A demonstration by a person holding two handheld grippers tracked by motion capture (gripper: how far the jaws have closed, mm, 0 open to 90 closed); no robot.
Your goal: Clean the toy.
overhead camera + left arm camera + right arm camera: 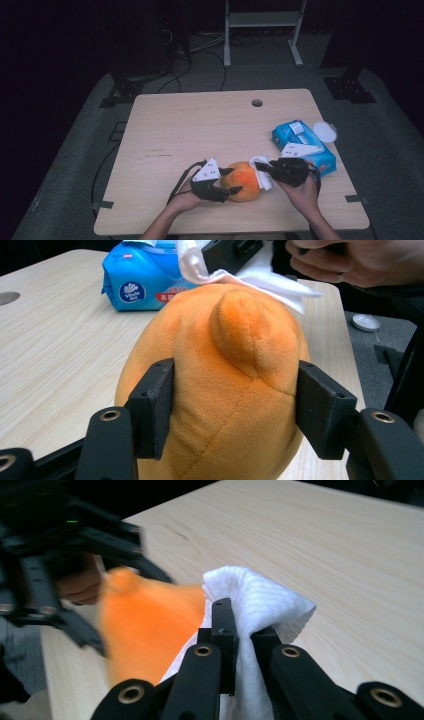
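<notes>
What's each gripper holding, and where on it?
Left gripper clamps the orange plush toy across its sides. Right gripper pinches a white wipe at a bunched fold.

A light wooden table (200, 125) with a round cable hole (257, 103) at its 12 o'clock edge stands on grey carpet (395, 150). Beyond, at 12 o'clock, a white metal frame (262, 20) rises. Black cables (200, 55) trail across the dim floor; the surroundings lie dark.

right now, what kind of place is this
Probably a lab or recording room set up for tabletop work: a bare wooden table on grey carpet, cables trailing across the floor behind it, and black stand bases either side in a dark room.
</notes>
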